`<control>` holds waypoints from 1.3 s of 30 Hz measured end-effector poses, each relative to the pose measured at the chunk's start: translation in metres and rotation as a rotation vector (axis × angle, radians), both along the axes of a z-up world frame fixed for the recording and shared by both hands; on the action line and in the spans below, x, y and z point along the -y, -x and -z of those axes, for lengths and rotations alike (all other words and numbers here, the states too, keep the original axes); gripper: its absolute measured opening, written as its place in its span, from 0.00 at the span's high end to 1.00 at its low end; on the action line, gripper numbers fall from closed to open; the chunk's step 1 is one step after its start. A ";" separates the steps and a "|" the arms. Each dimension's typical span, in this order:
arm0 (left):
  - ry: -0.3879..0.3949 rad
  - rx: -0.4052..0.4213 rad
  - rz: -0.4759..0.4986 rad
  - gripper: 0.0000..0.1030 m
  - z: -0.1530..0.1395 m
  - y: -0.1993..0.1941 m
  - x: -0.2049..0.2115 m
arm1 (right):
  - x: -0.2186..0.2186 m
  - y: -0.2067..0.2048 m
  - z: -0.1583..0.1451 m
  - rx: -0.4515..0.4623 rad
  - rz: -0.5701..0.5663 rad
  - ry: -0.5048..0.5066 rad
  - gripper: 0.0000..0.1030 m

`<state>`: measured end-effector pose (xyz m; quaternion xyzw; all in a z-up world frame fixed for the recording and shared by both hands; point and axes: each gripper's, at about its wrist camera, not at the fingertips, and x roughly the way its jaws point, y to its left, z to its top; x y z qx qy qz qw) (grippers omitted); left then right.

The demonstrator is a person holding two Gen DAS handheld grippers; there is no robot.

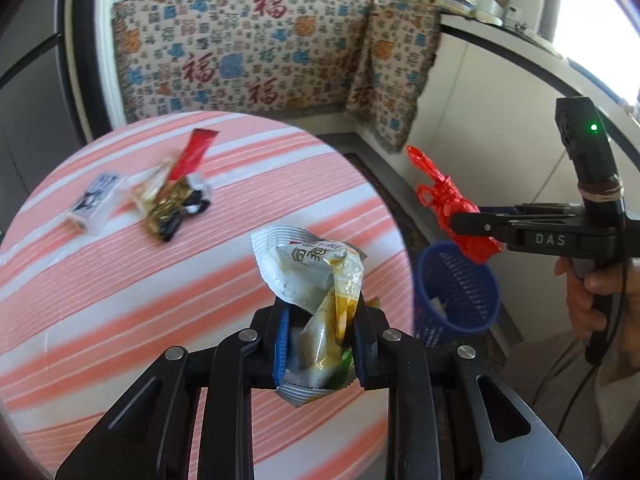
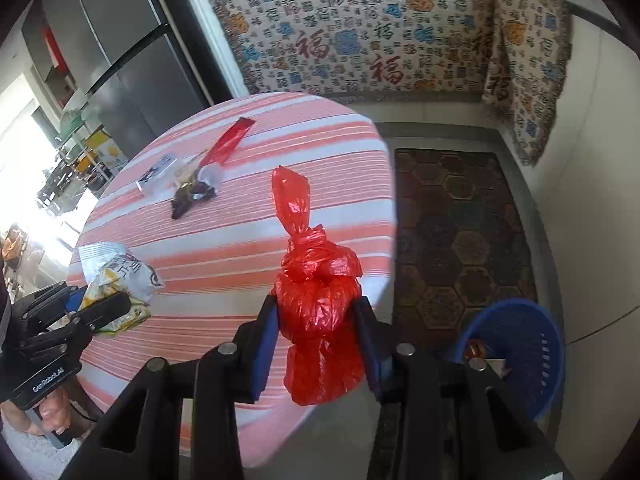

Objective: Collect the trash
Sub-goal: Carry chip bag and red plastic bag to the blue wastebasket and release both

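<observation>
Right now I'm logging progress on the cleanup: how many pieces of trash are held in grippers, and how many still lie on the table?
Held in grippers: 2, the white wrapper in the left gripper and the red bag in the right gripper.
Lying on the table: about 3, the red packet, clear packet and dark wrapper clump.
Total: about 5.

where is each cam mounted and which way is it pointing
Left wrist: on the left gripper, looking along its fingers, shut on a white wrapper, over the striped table; the right gripper and hand show at right.
Right wrist: on the right gripper, shut on a red bag at the table's edge; the left gripper shows at left.
Both share the table, the blue basket, and the patterned cloth.
</observation>
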<state>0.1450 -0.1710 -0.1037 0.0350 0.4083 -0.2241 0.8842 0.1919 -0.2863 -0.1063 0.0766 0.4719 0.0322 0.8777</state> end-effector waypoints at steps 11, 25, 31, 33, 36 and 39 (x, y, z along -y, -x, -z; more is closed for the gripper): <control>0.039 -0.075 0.244 0.76 0.004 -0.001 0.172 | 0.137 0.068 -0.001 -0.009 0.284 0.029 0.63; 0.011 -0.216 0.332 0.76 0.079 -0.035 0.309 | 0.259 0.090 0.075 -0.073 0.501 -0.068 0.63; -0.008 -0.249 0.338 0.75 0.103 -0.042 0.328 | 0.277 0.090 0.087 -0.091 0.507 -0.103 0.63; -0.019 -0.251 0.345 0.75 0.109 -0.038 0.331 | 0.281 0.091 0.090 -0.097 0.514 -0.117 0.63; -0.039 -0.247 0.360 0.75 0.117 -0.038 0.340 | 0.286 0.090 0.092 -0.101 0.518 -0.118 0.63; -0.050 -0.242 0.372 0.75 0.121 -0.038 0.347 | 0.290 0.089 0.094 -0.108 0.525 -0.117 0.63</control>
